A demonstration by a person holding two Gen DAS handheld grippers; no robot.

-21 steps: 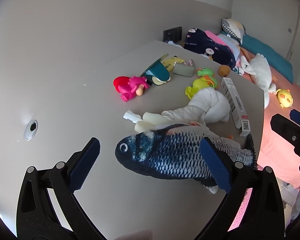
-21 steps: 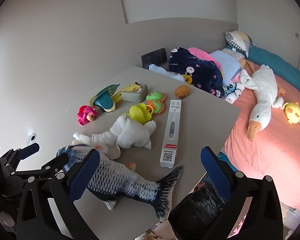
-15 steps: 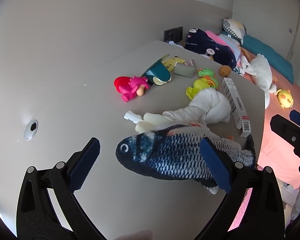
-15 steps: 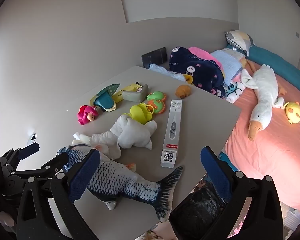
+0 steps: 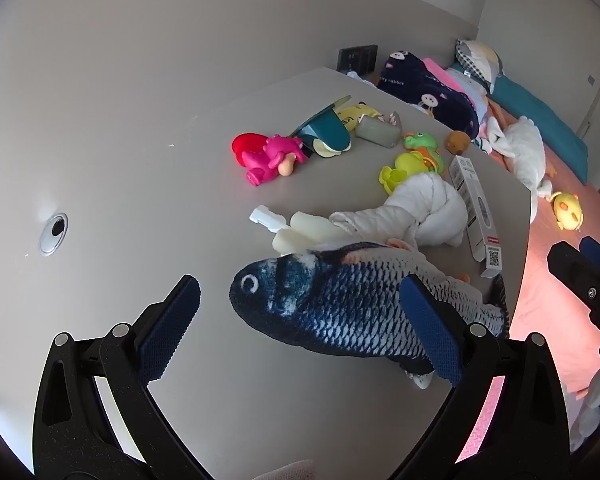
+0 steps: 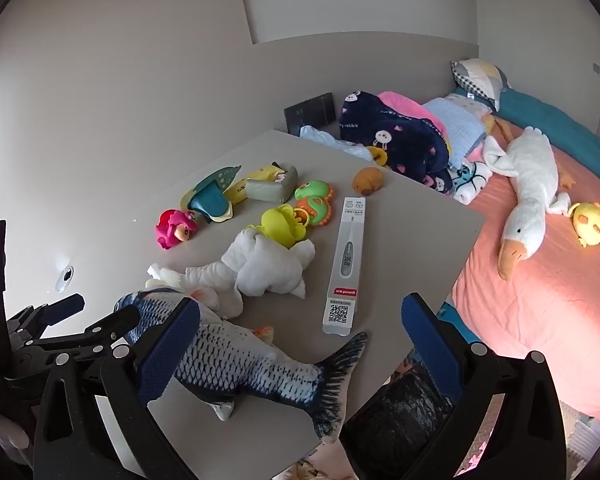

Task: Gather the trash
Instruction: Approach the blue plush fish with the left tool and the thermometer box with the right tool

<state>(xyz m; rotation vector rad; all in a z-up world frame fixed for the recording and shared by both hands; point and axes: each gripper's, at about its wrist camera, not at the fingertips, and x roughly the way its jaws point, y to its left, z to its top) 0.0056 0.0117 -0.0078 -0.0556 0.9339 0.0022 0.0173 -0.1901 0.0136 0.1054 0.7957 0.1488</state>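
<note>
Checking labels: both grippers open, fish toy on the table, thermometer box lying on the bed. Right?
Not quite. The thermometer box lies on the table, not the bed; the right wrist view shows it. The left gripper and right gripper are open, and the fish toy is on the table.

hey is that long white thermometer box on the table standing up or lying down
Lying flat. The thermometer box rests on its long back on the table, printed face and QR code facing up, beside the white cloth bundle.

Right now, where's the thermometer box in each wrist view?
Left wrist: thermometer box at right of centre, running down toward the table's right edge, beside the white cloth bundle.
Right wrist: the box at centre, upright in frame.
Shared landmark: plush fish, its tail just below the box's QR end.
</note>
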